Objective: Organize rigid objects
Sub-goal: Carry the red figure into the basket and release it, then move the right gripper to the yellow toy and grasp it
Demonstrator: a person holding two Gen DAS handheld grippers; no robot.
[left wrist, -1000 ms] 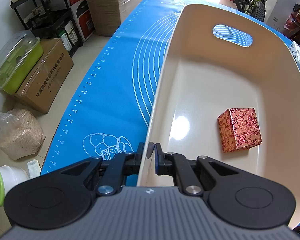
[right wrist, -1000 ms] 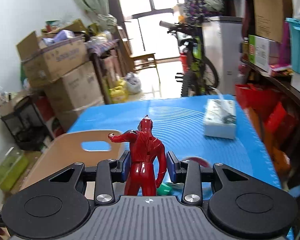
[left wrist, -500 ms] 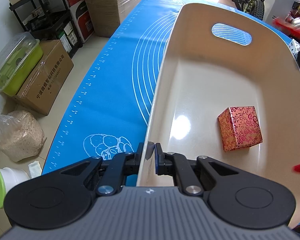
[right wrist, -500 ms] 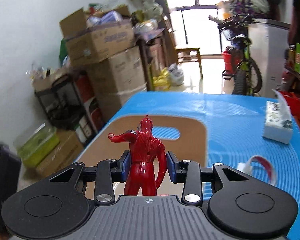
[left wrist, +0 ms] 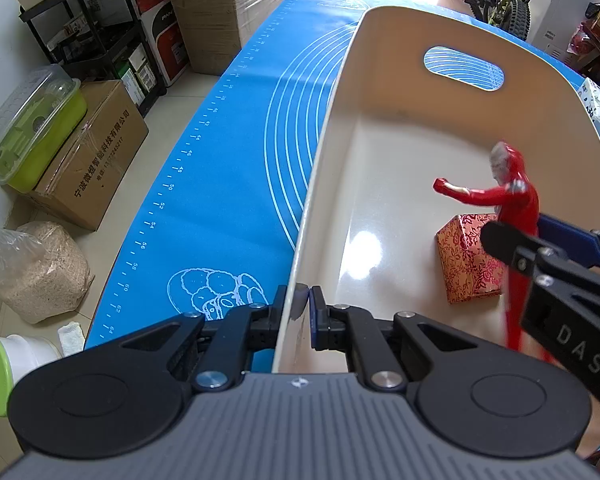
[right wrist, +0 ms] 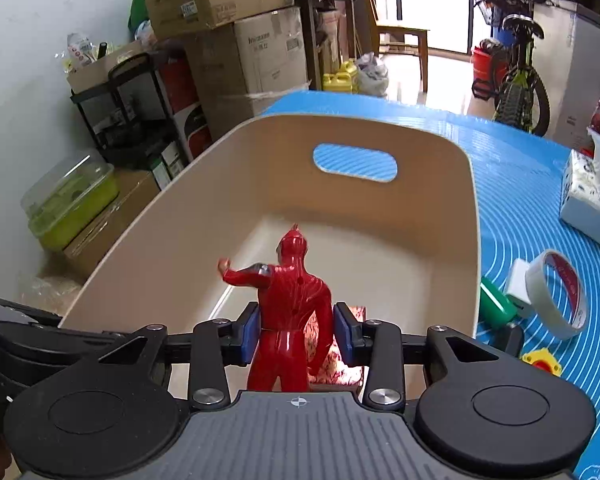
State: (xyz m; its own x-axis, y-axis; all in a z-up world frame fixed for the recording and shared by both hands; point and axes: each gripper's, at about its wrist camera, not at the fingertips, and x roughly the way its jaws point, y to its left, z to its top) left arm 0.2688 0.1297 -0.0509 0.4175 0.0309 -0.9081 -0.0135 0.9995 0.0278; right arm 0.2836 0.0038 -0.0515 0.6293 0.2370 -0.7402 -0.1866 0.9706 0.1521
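Note:
A cream plastic bin [left wrist: 340,128] [right wrist: 148,240] stands on a blue mat. My left gripper [left wrist: 305,312] is shut on the bin's near left wall and holds it. My right gripper [right wrist: 296,330] is shut on a red toy figure [right wrist: 292,300] [left wrist: 516,216] at its waist, hanging it upright inside the bin over the right side. A red patterned gift box [left wrist: 464,264] [right wrist: 336,364] lies on the bin floor just beneath and behind the figure.
On the mat to the right of the bin lie a roll of tape [right wrist: 560,296], a green cylinder [right wrist: 496,304], a yellow and red piece [right wrist: 540,360] and a tissue box [right wrist: 592,196]. Cardboard boxes [right wrist: 256,60], shelves and a bicycle [right wrist: 516,80] surround the table.
My right gripper has carried the red figure leftward and down from above the mat into the bin, over the gift box. The left gripper and the bin have stayed still.

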